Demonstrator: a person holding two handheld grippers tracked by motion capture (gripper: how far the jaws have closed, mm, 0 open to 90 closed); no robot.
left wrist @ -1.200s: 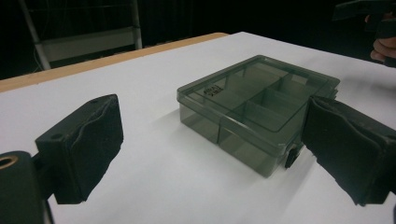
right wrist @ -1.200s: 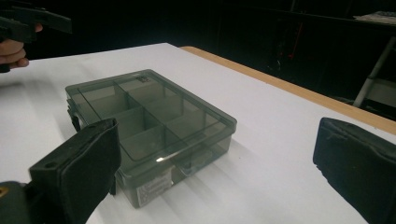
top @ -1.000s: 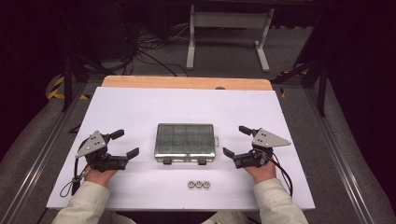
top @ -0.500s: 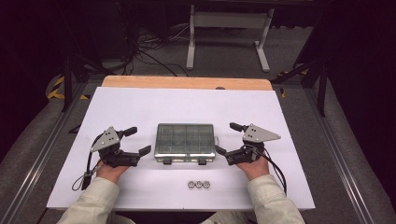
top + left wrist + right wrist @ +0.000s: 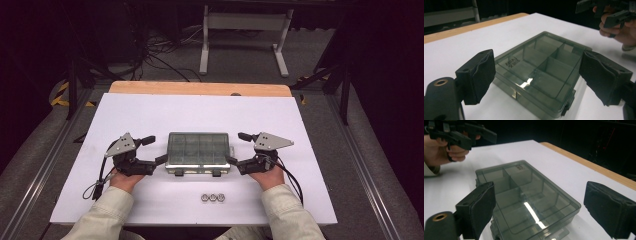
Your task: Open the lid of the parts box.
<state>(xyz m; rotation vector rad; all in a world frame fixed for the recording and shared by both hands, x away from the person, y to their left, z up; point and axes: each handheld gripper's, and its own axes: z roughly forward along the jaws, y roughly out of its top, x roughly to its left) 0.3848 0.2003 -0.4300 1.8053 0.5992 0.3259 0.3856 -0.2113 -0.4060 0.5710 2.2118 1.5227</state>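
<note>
The compartment box point(image 5: 199, 153), smoky clear plastic with its lid shut, lies flat on the white bench point(image 5: 200, 112) between the two claws. The left claw point(image 5: 155, 150) stands just off the box's left end, the right claw point(image 5: 238, 149) just off its right end. Both claws are spread, their jaws having just been closing a little, and the pads do not press on the box. Three small metal rings point(image 5: 212, 198) lie nearer the person than both claws.
</note>
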